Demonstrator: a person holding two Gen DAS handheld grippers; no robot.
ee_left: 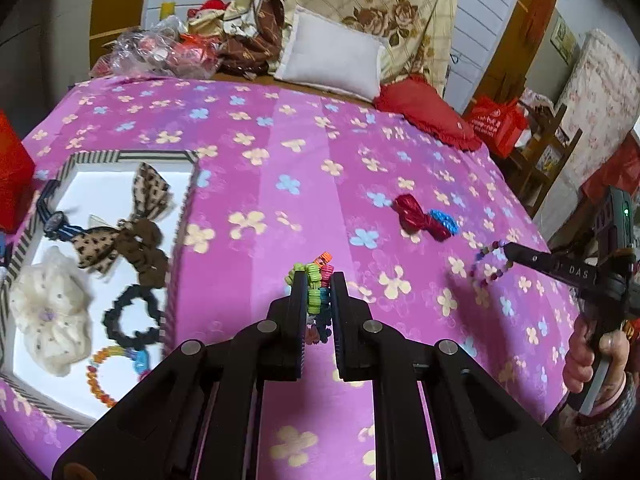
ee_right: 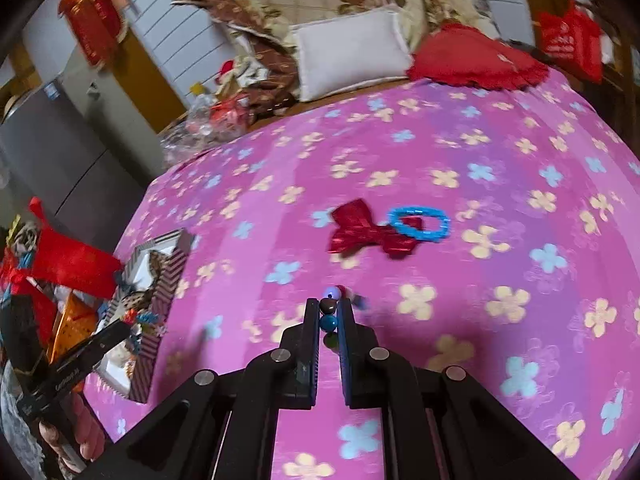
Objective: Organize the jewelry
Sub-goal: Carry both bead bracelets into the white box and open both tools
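My left gripper [ee_left: 318,280] is shut on a multicoloured hair tie bundle [ee_left: 314,280], held above the purple bedspread just right of the striped white box [ee_left: 120,156]. The box holds a leopard bow [ee_left: 150,192], a cream scrunchie [ee_left: 50,312], a black scrunchie [ee_left: 132,316] and a bead bracelet [ee_left: 100,376]. My right gripper [ee_right: 329,306] is shut on a beaded bracelet [ee_right: 329,322], also seen hanging in the left wrist view [ee_left: 490,264]. A red bow [ee_right: 368,230] and a blue hair ring [ee_right: 420,224] lie on the bed ahead.
A white pillow [ee_left: 332,60], a red cushion [ee_left: 428,114] and piled bedding sit at the bed's far end. A red bag [ee_left: 12,176] stands left of the box. Shelves and red bags stand off the bed's right edge.
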